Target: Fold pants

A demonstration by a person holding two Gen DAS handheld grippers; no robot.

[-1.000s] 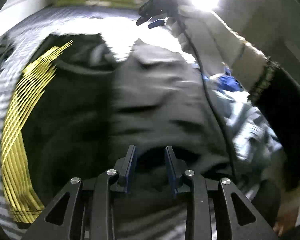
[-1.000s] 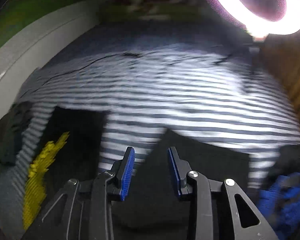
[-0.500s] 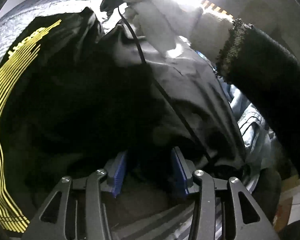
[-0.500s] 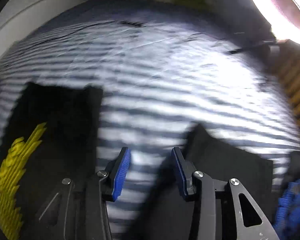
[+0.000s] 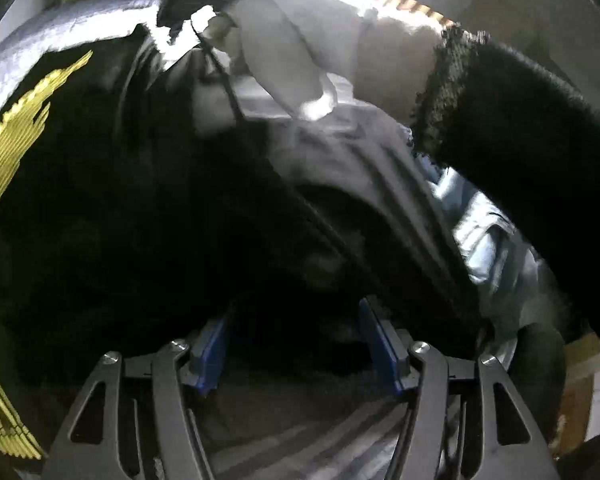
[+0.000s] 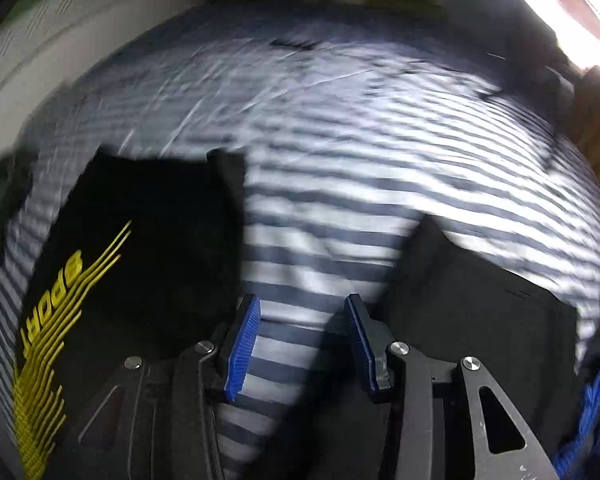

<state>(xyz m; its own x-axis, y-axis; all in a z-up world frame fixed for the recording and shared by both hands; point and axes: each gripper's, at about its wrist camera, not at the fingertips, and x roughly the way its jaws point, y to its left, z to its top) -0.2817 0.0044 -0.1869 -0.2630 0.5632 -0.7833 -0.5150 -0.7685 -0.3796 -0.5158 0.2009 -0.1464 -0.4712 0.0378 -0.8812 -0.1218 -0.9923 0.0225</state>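
1. Far left, black pants [image 6: 148, 240] with yellow SPORT lettering [image 6: 56, 320] lie folded on the striped bed [image 6: 360, 160].
2. Left tool [image 5: 294, 340] has just been opening; its pads stand apart over dark grey pants [image 5: 340, 168], gripping nothing.
3. Right tool [image 6: 300, 336] hangs open above bare sheet; the grey pair looks still unfolded.

A striped bedsheet [image 6: 340, 128] fills the right wrist view. A ring light [image 6: 572, 4] glares at one o'clock. Blue cloth [image 6: 596, 408] sits at four o'clock.
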